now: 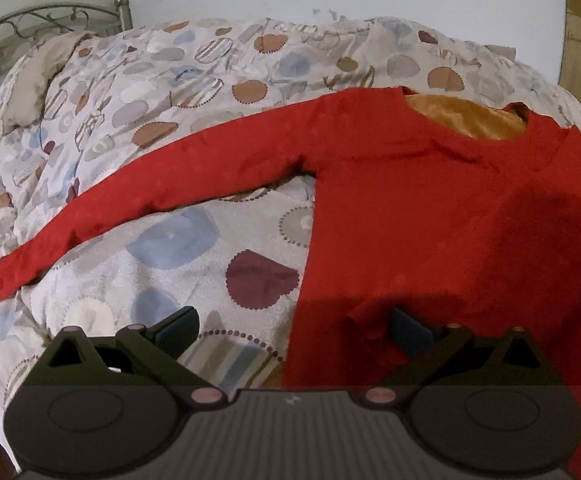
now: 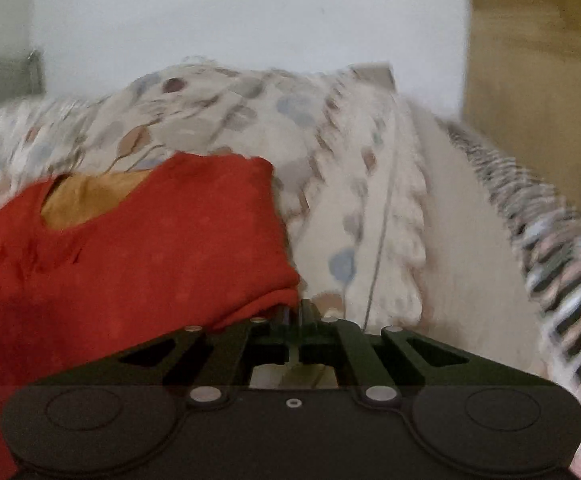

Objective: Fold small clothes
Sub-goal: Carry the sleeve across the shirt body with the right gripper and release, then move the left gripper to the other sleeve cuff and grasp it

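Note:
A red long-sleeved shirt (image 1: pixel 410 208) lies flat on the bed, its orange inner lining (image 1: pixel 466 120) showing at the neck. One sleeve (image 1: pixel 130 200) stretches out to the left. My left gripper (image 1: pixel 292 328) is open low over the shirt's left side edge, one finger above the bedspread and the other above red cloth, with nothing pinched. In the blurred right wrist view the shirt (image 2: pixel 150 260) fills the lower left. Its bunched right edge runs into the tips of my right gripper (image 2: pixel 295 312), which is shut on that edge.
A patterned bedspread (image 1: pixel 170 80) covers the bed and rises into a heap at the back (image 2: pixel 290 112). A metal headboard (image 1: pixel 50 16) stands at the far left. At the right are a brown panel (image 2: pixel 530 60) and a striped cloth edge (image 2: pixel 550 248).

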The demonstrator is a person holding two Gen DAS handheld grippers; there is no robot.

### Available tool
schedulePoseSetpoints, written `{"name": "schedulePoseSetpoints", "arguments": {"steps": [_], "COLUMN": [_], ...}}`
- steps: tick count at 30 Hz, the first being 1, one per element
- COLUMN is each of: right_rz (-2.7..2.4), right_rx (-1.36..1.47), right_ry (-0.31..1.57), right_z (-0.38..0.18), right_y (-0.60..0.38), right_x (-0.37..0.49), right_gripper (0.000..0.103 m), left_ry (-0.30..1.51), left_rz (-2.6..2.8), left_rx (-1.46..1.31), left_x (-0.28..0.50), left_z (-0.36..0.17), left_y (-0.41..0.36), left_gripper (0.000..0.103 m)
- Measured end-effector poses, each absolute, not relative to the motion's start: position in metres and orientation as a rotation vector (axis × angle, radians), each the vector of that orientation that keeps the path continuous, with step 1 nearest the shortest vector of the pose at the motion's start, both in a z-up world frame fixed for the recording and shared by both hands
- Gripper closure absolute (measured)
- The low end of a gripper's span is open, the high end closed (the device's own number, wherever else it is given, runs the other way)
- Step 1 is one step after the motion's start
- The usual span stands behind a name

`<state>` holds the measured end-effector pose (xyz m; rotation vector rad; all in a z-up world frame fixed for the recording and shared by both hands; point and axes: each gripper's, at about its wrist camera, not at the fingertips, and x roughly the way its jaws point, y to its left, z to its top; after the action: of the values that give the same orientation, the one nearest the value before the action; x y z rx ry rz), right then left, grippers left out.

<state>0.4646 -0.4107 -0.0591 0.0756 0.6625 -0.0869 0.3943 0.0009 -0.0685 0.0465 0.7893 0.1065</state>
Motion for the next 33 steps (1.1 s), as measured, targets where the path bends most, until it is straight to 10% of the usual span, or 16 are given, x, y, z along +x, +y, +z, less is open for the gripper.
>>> {"name": "schedulePoseSetpoints", "arguments": {"steps": [16,33], "right_rz": [-0.132,-0.042], "right_rx": [0.232,-0.014], "right_ry": [0.647,0.574], "right_z": [-0.060,-0.009], "right_y": [-0.412,-0.352], "right_x": [0.455,0.373], "right_gripper": [0.100,0.018], "left_ry": [0.838,0.748], "left_rz": [0.075,0.232], "left_rx": [-0.040,-0.258], "left_x": [0.389,0.352], "left_z": [-0.069,-0.032], "left_y": [0.025,0.133], "left_gripper": [0.000,0.000]}}
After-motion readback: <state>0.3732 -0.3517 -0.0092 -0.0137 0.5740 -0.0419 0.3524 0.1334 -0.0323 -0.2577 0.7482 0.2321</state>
